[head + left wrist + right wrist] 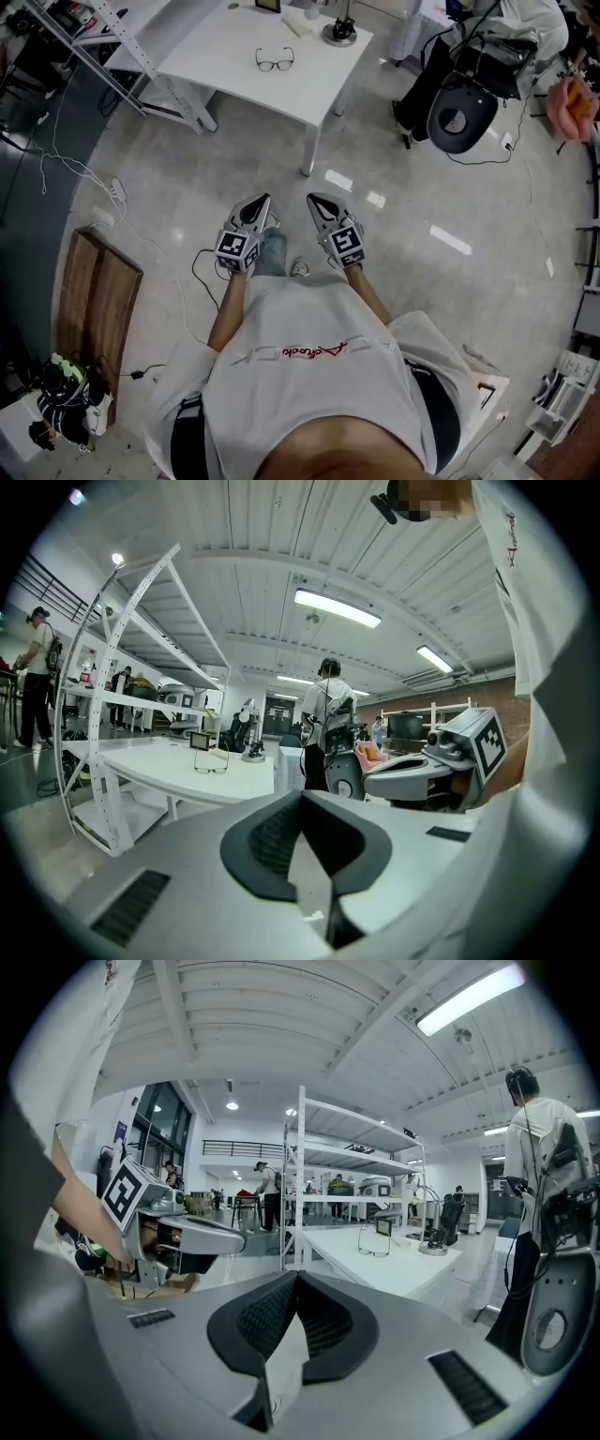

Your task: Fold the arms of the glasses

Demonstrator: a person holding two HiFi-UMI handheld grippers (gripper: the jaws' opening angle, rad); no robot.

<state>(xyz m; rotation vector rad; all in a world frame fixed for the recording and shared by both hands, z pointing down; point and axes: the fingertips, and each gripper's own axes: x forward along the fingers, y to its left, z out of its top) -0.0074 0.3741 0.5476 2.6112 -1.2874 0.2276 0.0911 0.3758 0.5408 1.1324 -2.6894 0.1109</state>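
- Both grippers sit low in the head view, side by side in front of the person's chest. The left gripper (259, 202) and the right gripper (316, 201) point toward the table.
- The left gripper view shows the jaws closed tight, pads meeting with nothing between them. It's the same in the right gripper view: jaws pressed together and empty.
- The glasses (275, 62) lie on the white table (216, 52), lenses toward the near edge and well apart from both grippers.
- The glasses are tiny in every view, so I can't tell whether the arms are folded or spread.
- The top of the head view cuts off the table's far side. A dark framed item (267, 5) there is half out of frame.
- A round-based stand (339, 34) sits close to the table's right edge.
- The person's torso hides their legs, with only a shoe tip (300, 269) peeking out.
- Bare grey floor (394, 244) runs from the grippers to the table's near corner leg (310, 150).
- A white rack (122, 56) crowds the table's left side, and a cable (66, 169) trails over the floor below it.
- On the right stands a black round-backed chair (461, 117), clear of the table.
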